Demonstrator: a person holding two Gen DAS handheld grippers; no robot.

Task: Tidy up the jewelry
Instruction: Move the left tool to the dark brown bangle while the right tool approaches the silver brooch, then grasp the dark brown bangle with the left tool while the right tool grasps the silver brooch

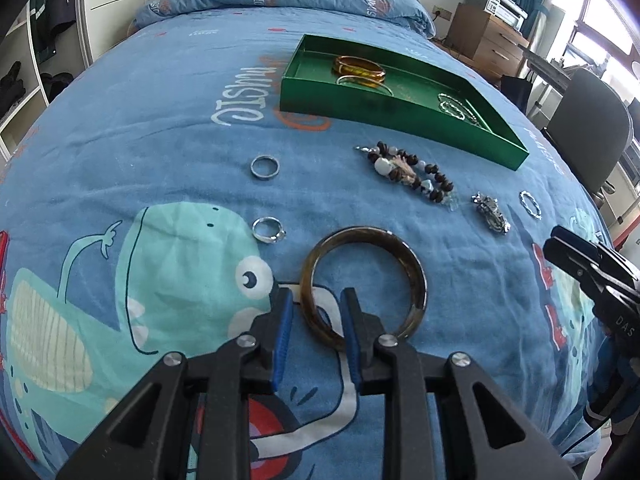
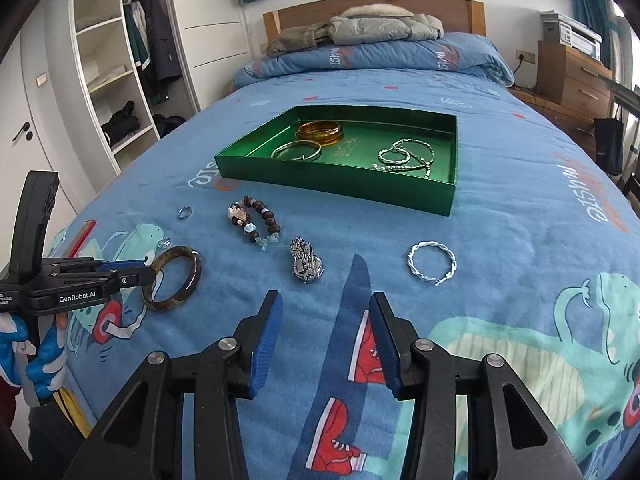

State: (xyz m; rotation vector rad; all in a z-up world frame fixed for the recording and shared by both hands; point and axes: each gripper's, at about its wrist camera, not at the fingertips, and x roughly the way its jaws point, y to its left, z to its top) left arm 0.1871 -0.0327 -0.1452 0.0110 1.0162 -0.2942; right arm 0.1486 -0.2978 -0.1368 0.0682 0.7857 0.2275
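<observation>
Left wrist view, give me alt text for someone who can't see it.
The left gripper straddles the rim of a dark brown bangle lying on a blue cartoon-print bedspread, pads not yet pressing it. Beyond lie two silver rings, a beaded bracelet and a green tray holding bangles.

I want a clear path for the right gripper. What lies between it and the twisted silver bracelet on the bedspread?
Nothing: in the right wrist view only bare printed bedspread separates the open right gripper from the twisted silver bracelet.

The near side of the brown bangle (image 1: 362,280) hides behind a gripper finger. The small ring (image 2: 185,212) looks too tiny to tell.
</observation>
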